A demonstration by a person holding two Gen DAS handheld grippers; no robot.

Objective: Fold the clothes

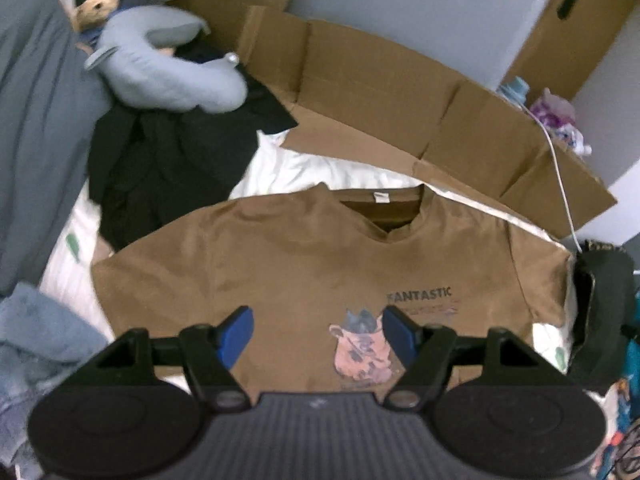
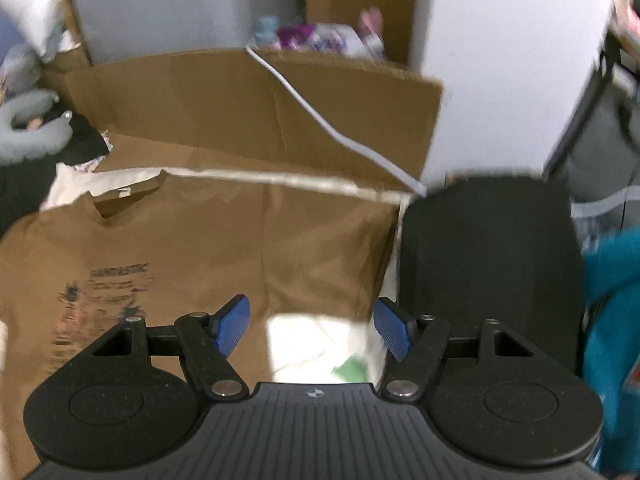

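Over the brown T-shirt (image 1: pixel 280 264) spread on the bed (image 1: pixel 304 168) the way lies clear. Flattened cardboard (image 1: pixel 384 92) bars 12 o'clock, a dark clothes heap (image 1: pixel 160 168) with a grey neck pillow (image 1: pixel 168 76) crowds 10 o'clock, and a black chair (image 2: pixel 488 272) stands at 3 o'clock.

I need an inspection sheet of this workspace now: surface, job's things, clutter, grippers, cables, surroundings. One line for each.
Surface: white bedding, partly covered.
Job's things: brown T-shirt spread flat, print side up, collar towards the cardboard, unfolded.
Clutter: black clothes, grey neck pillow, light blue cloth, flattened cardboard, black chair beside the shirt.
Grippers: left gripper and right gripper both open, empty, above the shirt.
Cables: white cable across the cardboard.
Surroundings: grey wall, cardboard boxes.
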